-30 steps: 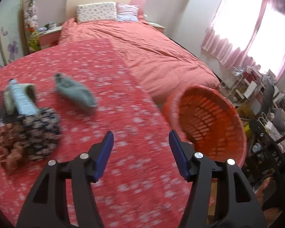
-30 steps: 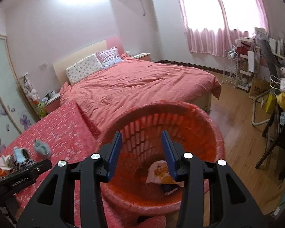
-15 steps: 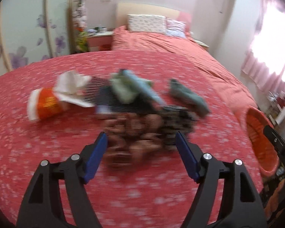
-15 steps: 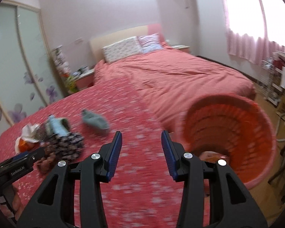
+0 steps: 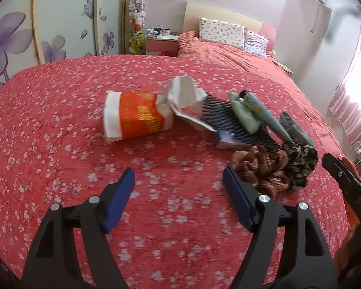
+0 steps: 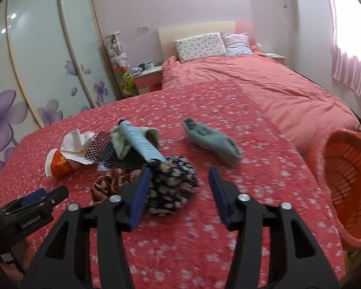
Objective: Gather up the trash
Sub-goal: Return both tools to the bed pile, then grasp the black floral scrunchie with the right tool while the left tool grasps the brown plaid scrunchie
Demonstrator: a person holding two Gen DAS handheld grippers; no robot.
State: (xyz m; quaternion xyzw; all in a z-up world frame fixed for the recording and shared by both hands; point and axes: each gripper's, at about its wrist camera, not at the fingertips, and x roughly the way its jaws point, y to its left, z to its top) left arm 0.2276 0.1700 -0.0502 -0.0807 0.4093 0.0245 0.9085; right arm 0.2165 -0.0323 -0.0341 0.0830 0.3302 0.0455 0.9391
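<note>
Left gripper (image 5: 178, 197) gapes wide and empty above the red cover (image 5: 60, 144); the cup (image 5: 134, 116) lies ahead mid-cover. Right gripper (image 6: 178, 192) is also spread and empty, its left finger against the floral cloth (image 6: 173, 187). Basket (image 6: 349, 183) stands off the cover's right edge.

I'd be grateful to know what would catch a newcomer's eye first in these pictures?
Most striking is the heap of odds and ends on the red flowered cloth: an orange cup lying on its side, crumpled paper against it, a pale blue tube and a flowered scrunchie. An orange basket stands at the cloth's right edge. Both tongs, left and right, hang open before the heap.
</note>
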